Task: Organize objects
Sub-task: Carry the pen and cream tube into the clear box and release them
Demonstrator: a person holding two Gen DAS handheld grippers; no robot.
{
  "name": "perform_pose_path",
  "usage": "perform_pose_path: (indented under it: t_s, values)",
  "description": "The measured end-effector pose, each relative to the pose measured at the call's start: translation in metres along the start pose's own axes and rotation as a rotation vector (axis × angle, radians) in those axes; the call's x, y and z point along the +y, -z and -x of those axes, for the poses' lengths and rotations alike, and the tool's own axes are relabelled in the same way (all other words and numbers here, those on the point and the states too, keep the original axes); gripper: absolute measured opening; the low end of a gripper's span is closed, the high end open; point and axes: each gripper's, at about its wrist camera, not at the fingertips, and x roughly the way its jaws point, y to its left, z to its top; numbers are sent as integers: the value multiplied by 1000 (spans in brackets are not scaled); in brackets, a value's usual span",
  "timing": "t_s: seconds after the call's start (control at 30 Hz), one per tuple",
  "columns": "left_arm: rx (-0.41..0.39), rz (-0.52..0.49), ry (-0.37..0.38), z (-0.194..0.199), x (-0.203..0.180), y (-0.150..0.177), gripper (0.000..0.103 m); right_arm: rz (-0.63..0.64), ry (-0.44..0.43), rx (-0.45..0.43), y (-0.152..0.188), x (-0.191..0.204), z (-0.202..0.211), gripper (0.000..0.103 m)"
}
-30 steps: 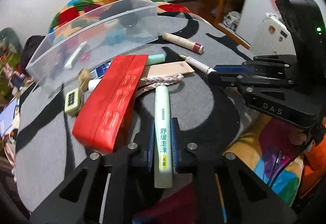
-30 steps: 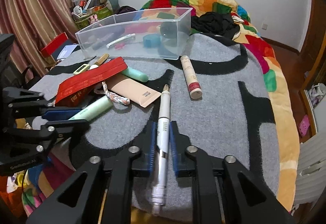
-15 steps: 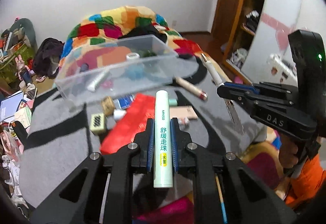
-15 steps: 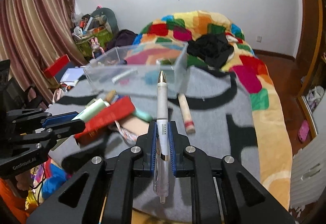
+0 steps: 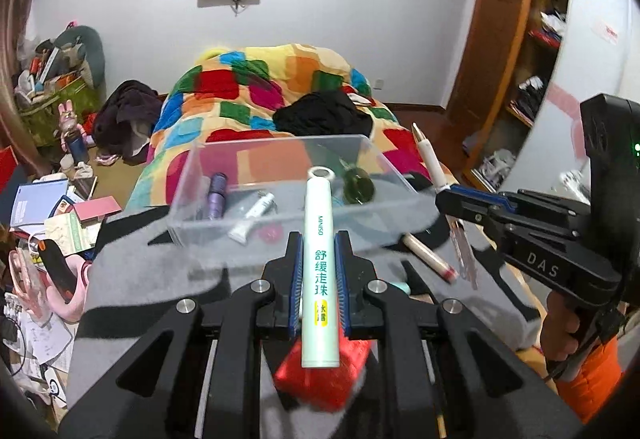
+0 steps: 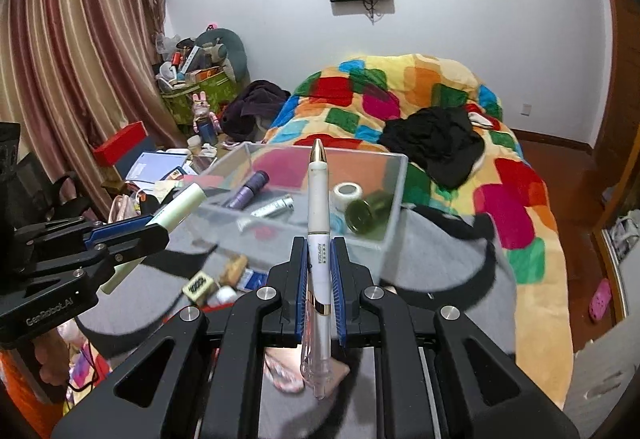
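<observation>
The bed [image 6: 532,239] carries a patchwork quilt [image 5: 256,87] and a grey blanket [image 5: 160,279], blurred at its near edge. On the blanket sits a clear bin [image 5: 280,159] [image 6: 396,195] holding a purple tube [image 5: 217,195], a white tube [image 5: 256,217], a dark green jar [image 6: 366,212] and a roll of tape [image 6: 347,192]; smaller things inside are too smeared through the wall to name. Beside the bin lie a cream stick [image 5: 428,259] with a red band and a red pouch [image 5: 320,379], the pouch mostly hidden under the left gripper [image 5: 319,279].

That gripper is clamped on a mint tube [image 5: 319,271] [image 6: 176,211], raised above the blanket and pointing toward the bin. It reads "MINISO" and, lower, Chinese characters "舒缓走珠". The right gripper [image 6: 319,279] [image 5: 464,199] is clenched on a white pen [image 6: 319,223] [image 5: 430,159] with a gold tip, also held up before the bin; its barrel print is too fine to read, and its clear lower end is cut by the fingers. The right gripper's body shows "DAS", the left one's "GenRobot.AI".
</observation>
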Motion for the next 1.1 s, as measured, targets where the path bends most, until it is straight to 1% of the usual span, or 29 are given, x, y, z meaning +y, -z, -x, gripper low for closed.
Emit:
perform_pose_path:
  t_s: [0.13,0.2,0.43,0.57,0.7,0.9,1.1]
  values:
    - [16,36,-21,-17,16,-15,15,11,-26,33,-16,1,-21,10]
    - [38,55,-25,-29,23,-22,15,22,-32,56,-23,2,-33,10]
    - [140,123,-14,-77,45,-34,15,27,-48,165,-40,-2,-77,10]
    - [190,139,-19,-96,50,-37,15,56,-26,209,-44,-2,-97,10]
    - [202,131,-20,-103,50,-37,15,93,-21,243,-43,2,-112,10]
    - [216,110,-7,-110,46,-41,15,100,-49,299,-41,5,-131,11]
    - [192,84,6,-100,39,-42,15,101,-69,301,-41,7,-129,12]
